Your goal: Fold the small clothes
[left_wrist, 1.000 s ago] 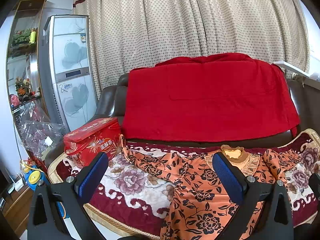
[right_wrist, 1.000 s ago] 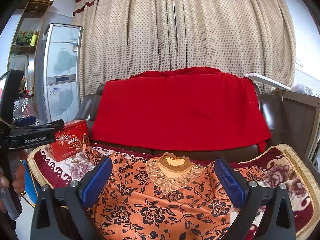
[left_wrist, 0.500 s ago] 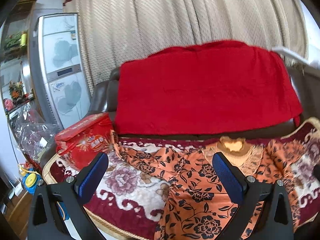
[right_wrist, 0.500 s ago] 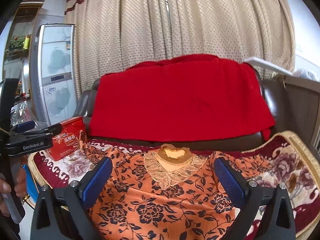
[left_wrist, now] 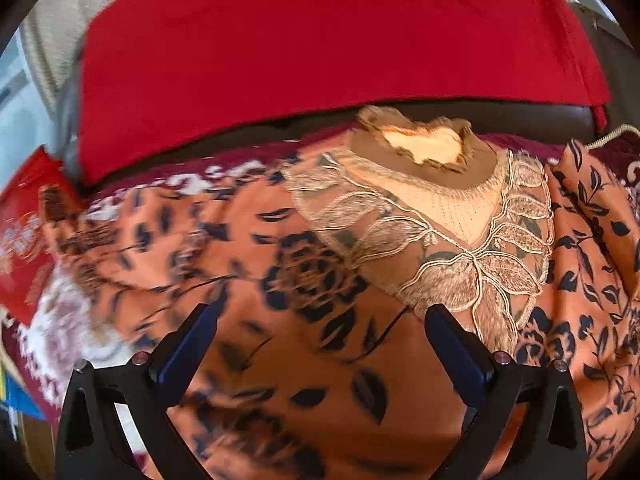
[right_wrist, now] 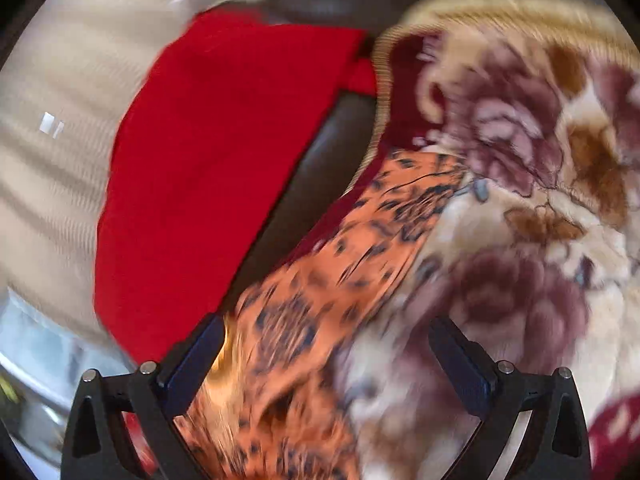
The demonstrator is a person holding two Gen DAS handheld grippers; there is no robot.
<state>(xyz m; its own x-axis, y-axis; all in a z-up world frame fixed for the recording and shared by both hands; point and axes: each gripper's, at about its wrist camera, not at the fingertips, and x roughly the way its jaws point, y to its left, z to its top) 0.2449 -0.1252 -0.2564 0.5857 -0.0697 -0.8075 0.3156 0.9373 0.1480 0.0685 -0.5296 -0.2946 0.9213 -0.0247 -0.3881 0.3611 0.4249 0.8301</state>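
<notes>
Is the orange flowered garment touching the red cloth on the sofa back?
Apart. In the left wrist view, a dark strip of sofa separates the orange garment from the red cloth.

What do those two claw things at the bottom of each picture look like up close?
Both look alike. The left gripper and right gripper each have two black angular plastic arms with triangular cut-outs and small silver screw heads, tipped with flat dark blue pads. No cables, markings or sleeves show.
</notes>
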